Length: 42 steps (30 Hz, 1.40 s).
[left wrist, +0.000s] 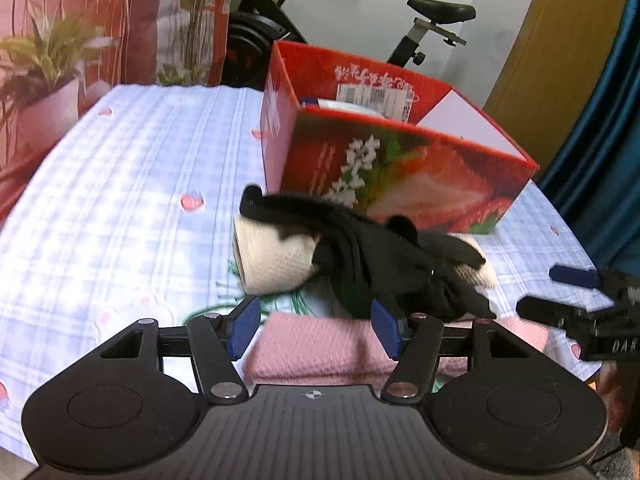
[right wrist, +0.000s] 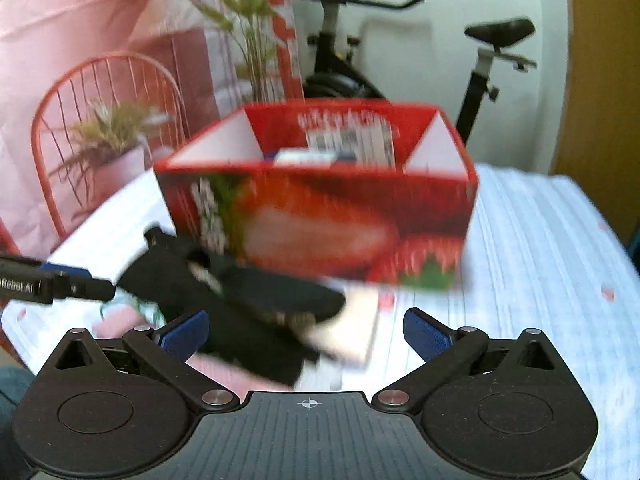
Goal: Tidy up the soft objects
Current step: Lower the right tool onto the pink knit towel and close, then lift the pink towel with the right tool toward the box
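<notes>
A black and white plush panda (left wrist: 352,256) lies on a pile of soft things in front of a red strawberry box (left wrist: 400,160). A pink knitted cloth (left wrist: 320,348) lies under and before it. My left gripper (left wrist: 316,328) is open, its blue pads either side of the pink cloth, just short of the panda. In the right wrist view, which is blurred, the panda (right wrist: 256,304) lies below the box (right wrist: 320,208). My right gripper (right wrist: 306,332) is open wide and empty, with the panda between its fingers' line and the box.
The box holds a white and blue item (right wrist: 304,158). The table has a checked white-blue cloth (left wrist: 120,200). The right gripper shows at the right of the left view (left wrist: 580,312). An exercise bike (left wrist: 420,32) and a plant backdrop (left wrist: 40,72) stand behind.
</notes>
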### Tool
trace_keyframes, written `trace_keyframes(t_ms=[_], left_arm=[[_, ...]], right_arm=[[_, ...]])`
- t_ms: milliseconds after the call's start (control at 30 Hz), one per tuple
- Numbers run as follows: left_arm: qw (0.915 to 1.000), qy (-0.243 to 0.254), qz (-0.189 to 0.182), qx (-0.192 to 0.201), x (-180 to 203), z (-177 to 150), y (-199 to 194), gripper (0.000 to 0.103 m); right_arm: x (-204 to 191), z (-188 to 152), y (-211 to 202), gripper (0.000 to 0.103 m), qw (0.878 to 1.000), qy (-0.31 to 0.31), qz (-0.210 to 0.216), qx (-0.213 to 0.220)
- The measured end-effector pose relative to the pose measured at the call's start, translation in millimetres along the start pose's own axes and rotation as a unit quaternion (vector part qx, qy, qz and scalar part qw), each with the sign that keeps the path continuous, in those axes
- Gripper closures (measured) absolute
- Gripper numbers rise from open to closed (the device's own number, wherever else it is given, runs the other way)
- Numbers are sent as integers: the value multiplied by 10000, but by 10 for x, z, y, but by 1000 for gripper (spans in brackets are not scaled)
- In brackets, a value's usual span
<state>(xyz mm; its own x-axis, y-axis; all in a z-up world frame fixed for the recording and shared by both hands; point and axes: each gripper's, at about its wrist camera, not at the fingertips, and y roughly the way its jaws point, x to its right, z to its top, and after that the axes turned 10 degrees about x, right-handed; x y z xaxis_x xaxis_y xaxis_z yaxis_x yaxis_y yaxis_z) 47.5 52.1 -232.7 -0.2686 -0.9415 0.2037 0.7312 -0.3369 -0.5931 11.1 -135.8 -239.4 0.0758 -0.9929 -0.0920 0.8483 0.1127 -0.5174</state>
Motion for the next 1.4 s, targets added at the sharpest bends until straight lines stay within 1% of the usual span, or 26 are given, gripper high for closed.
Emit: trace_keyframes(t_ms=[233,367,433,467,500,567,700,767,833,900,1000,1167,1300,1400], left_arm=[[9999,-146,46,-73,-21,-149,82,39],[9996,-201,46,-189,-24,-221,145,40],[9995,-225,36,-230,-31,-242,173,40],[9994,-241,24,-255,-34,-256,183,40],[9993,-249,16,-276,-37,-267,197,40],[9991,-258,3,-323,-39,-284,220,40],[9991,-239,-6,-350,-33,-312,244,40],[9991,-235,-2,-348,-28,-318,249,40],[9992,-228,0,-335,-29,-323,246,40],[9992,-232,-4,-320,-31,-334,257,40],[9994,-191,-10,-296,-25,-347,250,40],[9996,-148,-3,-246,-18,-378,245,39],[9997,-112,44,-207,2,-394,244,39],[9997,-70,90,-197,13,-401,245,38]], right_arm=[[-51,-338,-25,0,9991,-60,-132,-404],[-3,-445,10,1,9977,-167,-275,-604],[45,-479,41,3,9971,-99,-319,-676],[72,-485,50,7,9971,-25,-309,-693],[101,-484,58,9,9971,57,-287,-703],[144,-473,74,11,9972,133,-271,-682],[200,-415,166,22,9970,175,-290,-691],[237,-376,224,24,9970,260,-291,-663],[250,-333,286,28,9972,290,-298,-623],[246,-303,342,35,9977,263,-281,-565],[255,-334,385,36,9978,382,-280,-471],[285,-429,316,36,9980,559,-253,-177],[279,-507,254,37,9983,534,-214,21],[286,-539,212,37,9983,561,-142,79]])
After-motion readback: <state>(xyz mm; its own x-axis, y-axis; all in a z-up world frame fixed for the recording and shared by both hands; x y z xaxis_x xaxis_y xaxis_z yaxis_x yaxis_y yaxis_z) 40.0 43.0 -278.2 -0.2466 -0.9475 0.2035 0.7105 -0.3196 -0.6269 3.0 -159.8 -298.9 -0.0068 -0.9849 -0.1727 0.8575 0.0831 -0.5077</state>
